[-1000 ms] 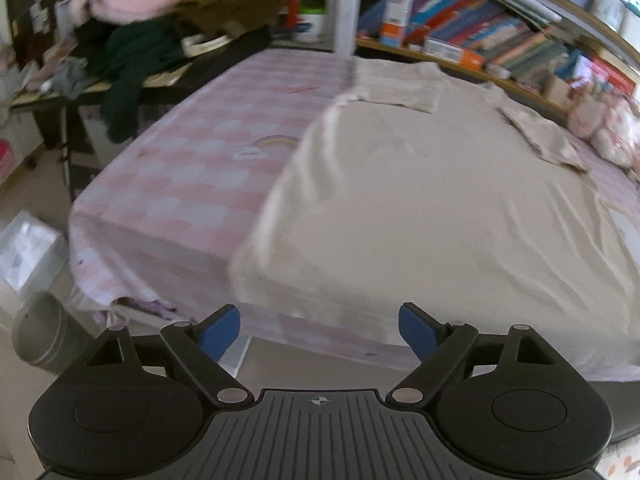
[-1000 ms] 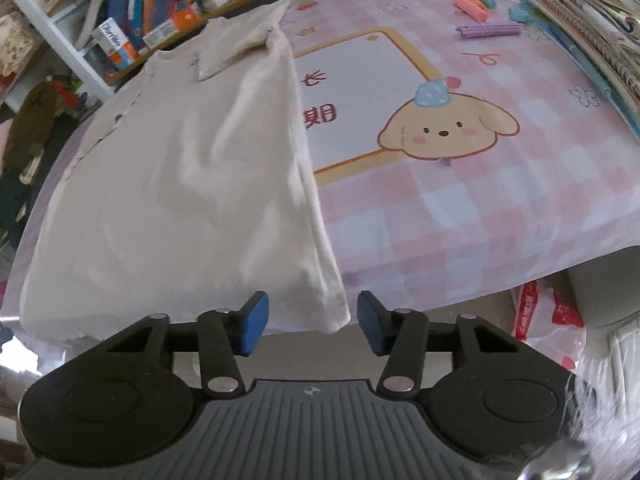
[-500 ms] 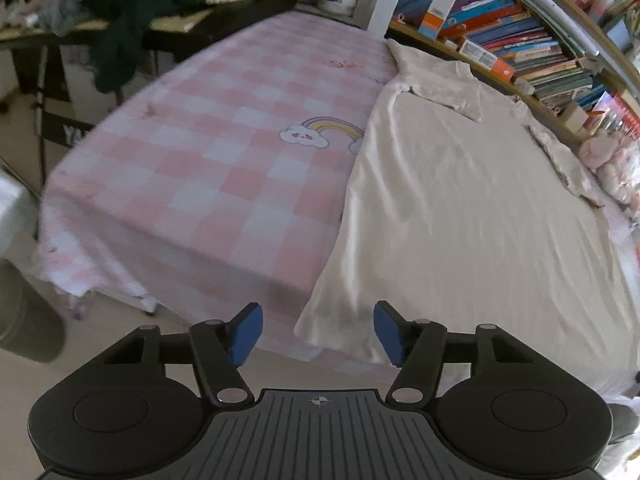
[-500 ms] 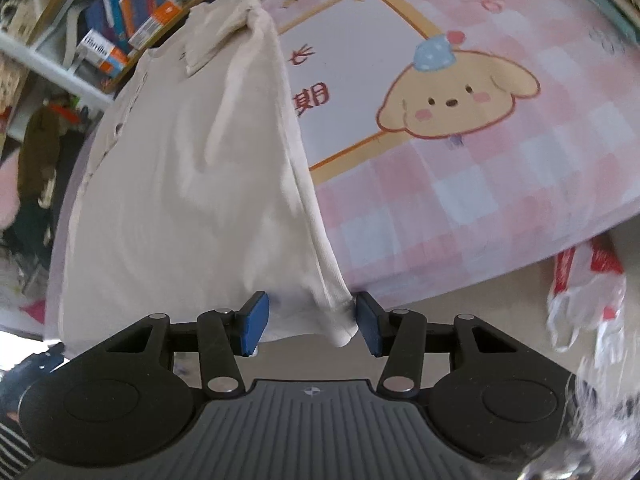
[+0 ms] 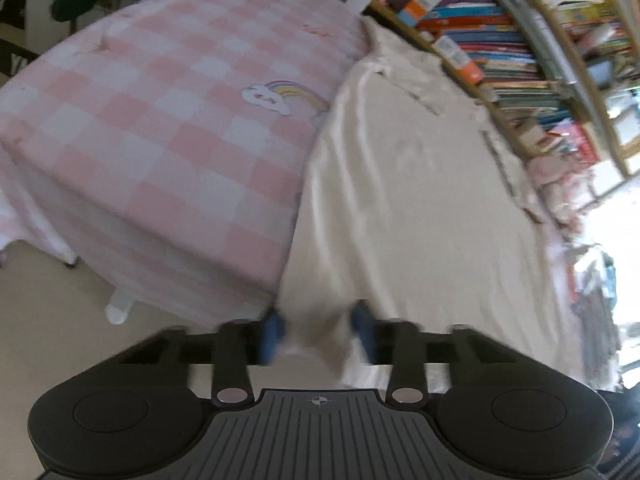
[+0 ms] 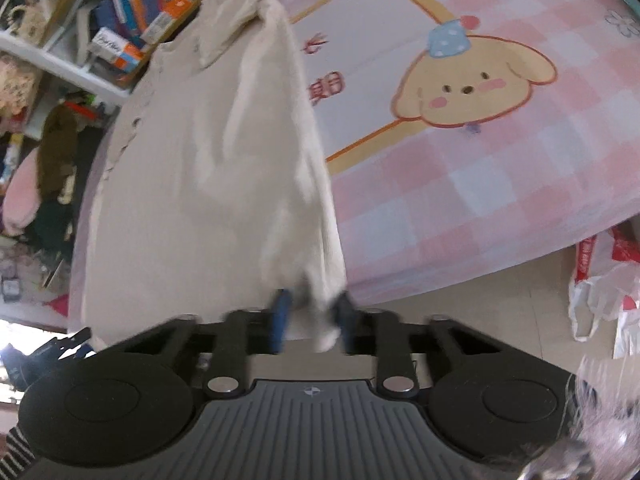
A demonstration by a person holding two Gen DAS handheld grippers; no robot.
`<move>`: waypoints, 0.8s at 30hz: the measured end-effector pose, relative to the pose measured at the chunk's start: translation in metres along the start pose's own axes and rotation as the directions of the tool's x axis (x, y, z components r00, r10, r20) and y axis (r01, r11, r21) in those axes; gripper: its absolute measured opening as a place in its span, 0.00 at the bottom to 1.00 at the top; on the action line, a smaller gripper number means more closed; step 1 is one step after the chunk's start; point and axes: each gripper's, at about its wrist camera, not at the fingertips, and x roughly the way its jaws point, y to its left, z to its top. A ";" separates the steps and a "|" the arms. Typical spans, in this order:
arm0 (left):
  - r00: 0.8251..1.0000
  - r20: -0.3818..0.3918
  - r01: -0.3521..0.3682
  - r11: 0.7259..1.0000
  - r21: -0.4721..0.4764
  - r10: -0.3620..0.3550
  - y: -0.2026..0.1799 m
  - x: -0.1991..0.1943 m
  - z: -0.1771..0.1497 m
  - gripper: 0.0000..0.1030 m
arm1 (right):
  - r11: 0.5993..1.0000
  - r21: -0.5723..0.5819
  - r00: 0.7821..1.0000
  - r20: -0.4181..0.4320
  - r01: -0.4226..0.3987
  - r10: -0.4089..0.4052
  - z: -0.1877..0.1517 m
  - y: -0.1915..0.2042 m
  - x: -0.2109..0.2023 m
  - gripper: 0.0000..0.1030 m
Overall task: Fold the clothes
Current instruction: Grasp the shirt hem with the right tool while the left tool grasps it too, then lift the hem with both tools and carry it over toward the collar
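a cream shirt (image 5: 420,200) lies spread flat on a pink checked bed cover (image 5: 160,120), its hem hanging over the near edge of the bed. my left gripper (image 5: 318,330) has its 2 blue fingers apart, with the shirt's left hem corner between them. my right gripper (image 6: 312,320) has its fingers apart around the right hem corner. a bookshelf (image 5: 500,40) runs behind the shirt's collar end. beside the shirt, the cover shows a cartoon puppy (image 6: 472,88).
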 end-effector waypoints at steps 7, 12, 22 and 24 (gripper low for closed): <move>1.000 -0.019 -0.004 1.000 -0.021 0.004 0.011 -0.003 0.008 0.26 | 0.999 -0.030 0.999 -0.015 0.036 -0.037 0.002 0.004 -0.001 0.16; 1.000 -0.011 -0.006 1.000 -0.018 0.006 0.011 -0.004 0.006 0.20 | 0.998 -0.051 0.999 -0.024 0.045 -0.047 -0.001 0.009 0.006 0.11; 0.998 -0.035 -0.050 0.999 0.008 0.050 -0.004 -0.019 -0.012 0.01 | 0.986 -0.136 0.995 0.038 0.101 -0.096 -0.010 0.015 -0.026 0.07; 0.997 -0.042 -0.062 0.998 0.016 0.063 -0.008 -0.022 -0.019 0.01 | 0.988 -0.127 0.996 0.029 0.091 -0.088 -0.013 0.008 -0.035 0.07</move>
